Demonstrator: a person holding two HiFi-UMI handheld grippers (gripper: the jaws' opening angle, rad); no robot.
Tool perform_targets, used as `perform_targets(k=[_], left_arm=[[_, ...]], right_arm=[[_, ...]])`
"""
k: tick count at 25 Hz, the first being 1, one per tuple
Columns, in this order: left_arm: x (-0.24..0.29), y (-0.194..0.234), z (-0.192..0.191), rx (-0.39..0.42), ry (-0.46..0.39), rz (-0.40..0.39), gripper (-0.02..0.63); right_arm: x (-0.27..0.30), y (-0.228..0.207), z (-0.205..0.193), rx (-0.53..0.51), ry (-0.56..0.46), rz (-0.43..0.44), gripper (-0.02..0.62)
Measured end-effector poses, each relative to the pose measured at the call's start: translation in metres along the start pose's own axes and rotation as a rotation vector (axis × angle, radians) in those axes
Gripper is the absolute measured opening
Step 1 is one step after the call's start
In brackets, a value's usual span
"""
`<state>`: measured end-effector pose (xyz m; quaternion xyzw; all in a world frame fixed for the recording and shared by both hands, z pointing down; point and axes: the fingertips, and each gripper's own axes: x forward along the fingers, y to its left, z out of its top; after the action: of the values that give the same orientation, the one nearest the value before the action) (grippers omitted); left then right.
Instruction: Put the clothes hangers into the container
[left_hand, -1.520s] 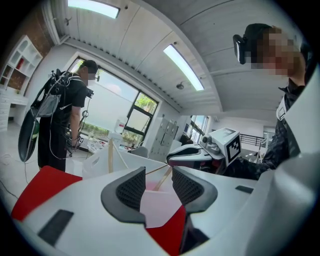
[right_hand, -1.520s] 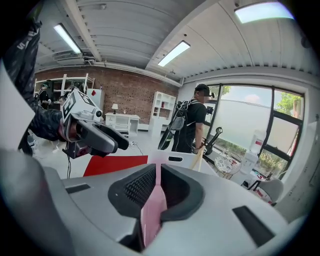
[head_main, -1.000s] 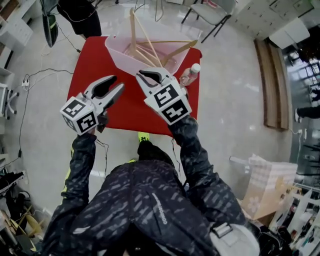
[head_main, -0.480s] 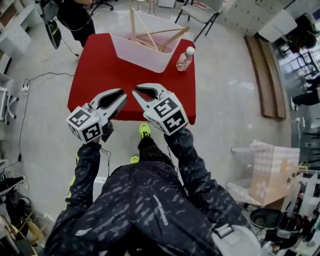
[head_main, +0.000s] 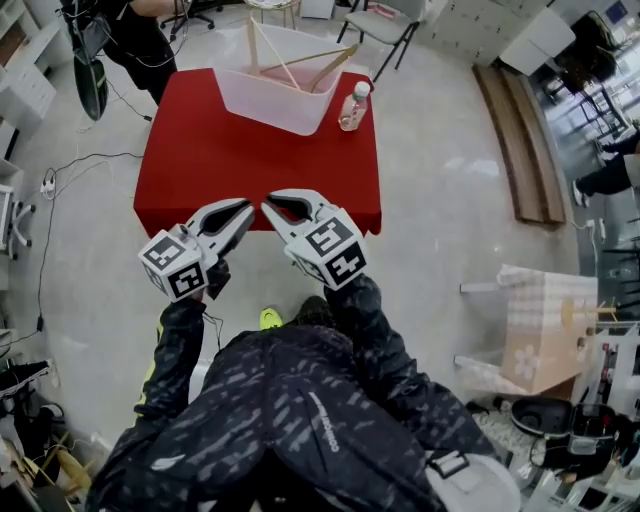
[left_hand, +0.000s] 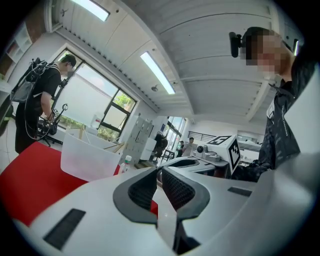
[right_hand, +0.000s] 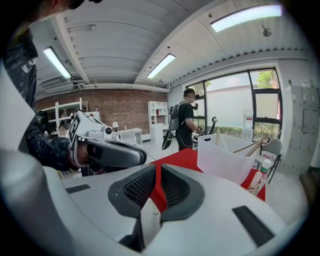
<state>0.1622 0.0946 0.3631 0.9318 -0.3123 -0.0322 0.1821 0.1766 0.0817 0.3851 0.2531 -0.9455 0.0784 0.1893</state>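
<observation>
A translucent white container (head_main: 282, 97) stands at the far edge of the red table (head_main: 250, 160), with several wooden hangers (head_main: 290, 62) sticking out of it. Both grippers hover side by side over the table's near edge, far from the container. My left gripper (head_main: 246, 207) has just been closing and now looks shut, with nothing between its pads (left_hand: 145, 187). My right gripper (head_main: 268, 204) is also shut and empty, with only a thin slit between its pads (right_hand: 142, 186). The container (right_hand: 222, 159) and hangers (right_hand: 250, 146) show ahead in the right gripper view.
A clear water bottle (head_main: 350, 106) stands just right of the container. A person (head_main: 135, 35) stands beyond the table's far left corner and a chair (head_main: 385, 25) behind it. Cables (head_main: 70, 160) lie on the floor at left, wooden planks (head_main: 520, 140) at right.
Both grippers have drawn back from the container to the table's near edge. The left jaws went from wide open to closed; the right jaws stayed shut.
</observation>
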Motion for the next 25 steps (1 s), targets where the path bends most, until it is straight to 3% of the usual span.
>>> perform_targets(k=[7,25], left_arm=[[0.006,-0.021,0.001,0.012,-0.019,0.02,0.04],[0.036,-0.02,0.008,0.027,-0.009,0.046,0.04]], right_arm=[[-0.021,-0.001,0.0,0.017,-0.034,0.013,0.021],[-0.034,-0.016,0.004,-0.036,-0.036,0.029,0.02]])
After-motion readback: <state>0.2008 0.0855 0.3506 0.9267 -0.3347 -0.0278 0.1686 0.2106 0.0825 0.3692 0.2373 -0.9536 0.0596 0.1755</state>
